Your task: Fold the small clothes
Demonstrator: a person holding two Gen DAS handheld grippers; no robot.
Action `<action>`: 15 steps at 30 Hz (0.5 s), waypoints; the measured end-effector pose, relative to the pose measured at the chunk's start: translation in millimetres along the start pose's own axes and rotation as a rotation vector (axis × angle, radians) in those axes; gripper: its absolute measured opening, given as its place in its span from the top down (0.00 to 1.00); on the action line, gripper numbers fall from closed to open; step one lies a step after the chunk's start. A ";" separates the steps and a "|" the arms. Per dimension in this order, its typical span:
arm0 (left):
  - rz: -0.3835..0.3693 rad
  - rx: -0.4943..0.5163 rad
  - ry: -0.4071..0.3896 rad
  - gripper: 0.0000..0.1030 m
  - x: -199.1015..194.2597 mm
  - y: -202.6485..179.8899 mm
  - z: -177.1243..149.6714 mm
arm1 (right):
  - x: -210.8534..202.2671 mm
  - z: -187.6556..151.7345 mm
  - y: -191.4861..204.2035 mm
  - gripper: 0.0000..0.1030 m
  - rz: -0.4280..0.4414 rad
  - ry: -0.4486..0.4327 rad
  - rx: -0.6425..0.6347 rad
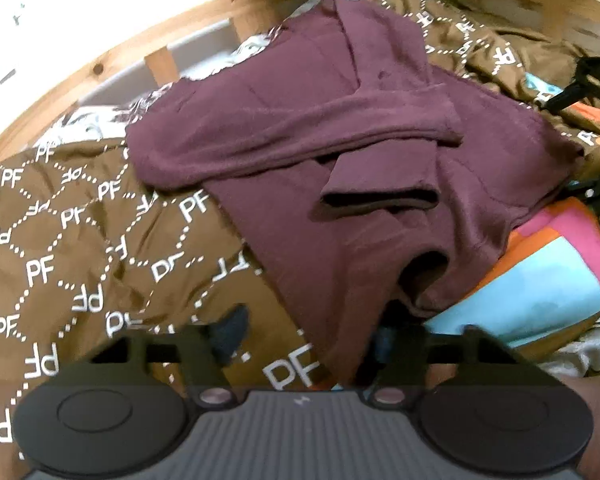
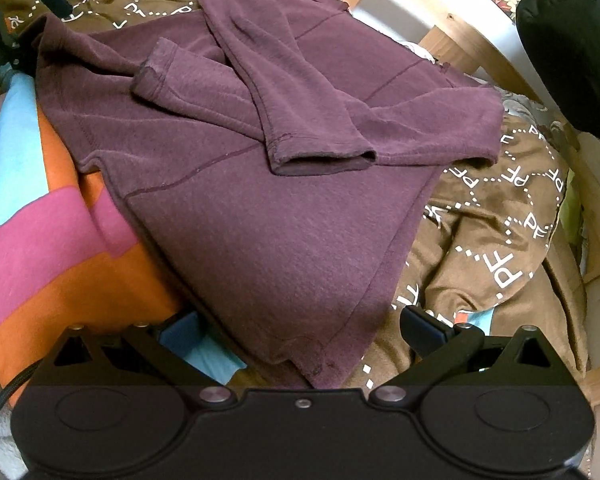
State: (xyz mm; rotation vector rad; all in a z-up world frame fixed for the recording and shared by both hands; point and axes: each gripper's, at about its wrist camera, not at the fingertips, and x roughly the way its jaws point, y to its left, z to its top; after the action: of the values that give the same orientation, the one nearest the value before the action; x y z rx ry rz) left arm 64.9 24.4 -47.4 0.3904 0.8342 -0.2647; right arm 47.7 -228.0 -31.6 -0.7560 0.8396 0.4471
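We hold both jaws spread: our right hand-held gripper (image 2: 300, 330) straddles the maroon sweater's (image 2: 260, 208) near hem corner, our left hand-held gripper (image 1: 304, 336) the opposite edge, ready to lift, sleeves already crossed inward.

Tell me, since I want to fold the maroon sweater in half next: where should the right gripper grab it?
Grip the bottom hem corner of the maroon sweater. It points straight at the right gripper, whose open fingers already flank it. Come in low from the near side; the corner's thin edge hangs free over the brown blanket.
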 end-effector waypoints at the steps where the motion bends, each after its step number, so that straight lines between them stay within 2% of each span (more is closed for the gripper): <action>1: -0.012 -0.004 -0.013 0.66 -2.0 0.9 0.6 | 1.0 -0.1 -0.9 0.01 0.003 0.002 0.004; 2: -0.016 -0.012 -0.025 0.81 -4.1 1.7 1.0 | 1.8 -0.1 -2.0 0.01 0.004 0.004 0.007; 3: -0.014 -0.023 -0.040 0.90 -6.5 2.8 2.1 | 2.5 0.1 -2.6 0.01 0.003 0.004 0.010; 4: -0.008 -0.039 -0.058 0.94 -9.5 4.2 3.4 | 3.2 0.1 -2.8 0.01 -0.003 0.004 0.012; 9: 0.032 -0.116 -0.146 0.95 -27.4 17.2 12.4 | 1.4 -0.8 -0.3 0.01 -0.068 -0.020 -0.004; 13: 0.046 -0.142 -0.172 0.95 -36.0 23.7 19.3 | -1.0 -1.6 2.7 0.03 -0.090 -0.041 -0.038; 14: 0.048 -0.145 -0.177 0.95 -37.7 23.8 20.6 | -1.5 -1.5 3.3 0.08 -0.080 -0.045 -0.044; 15: 0.050 -0.145 -0.182 0.95 -39.1 23.8 21.1 | -2.6 -1.6 4.2 0.17 -0.061 -0.051 -0.052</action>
State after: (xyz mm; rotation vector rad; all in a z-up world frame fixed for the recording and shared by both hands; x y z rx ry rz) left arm 62.6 39.6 0.7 0.2471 0.6596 -0.1890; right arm 42.7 -226.6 -32.0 -0.8129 0.7575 0.4337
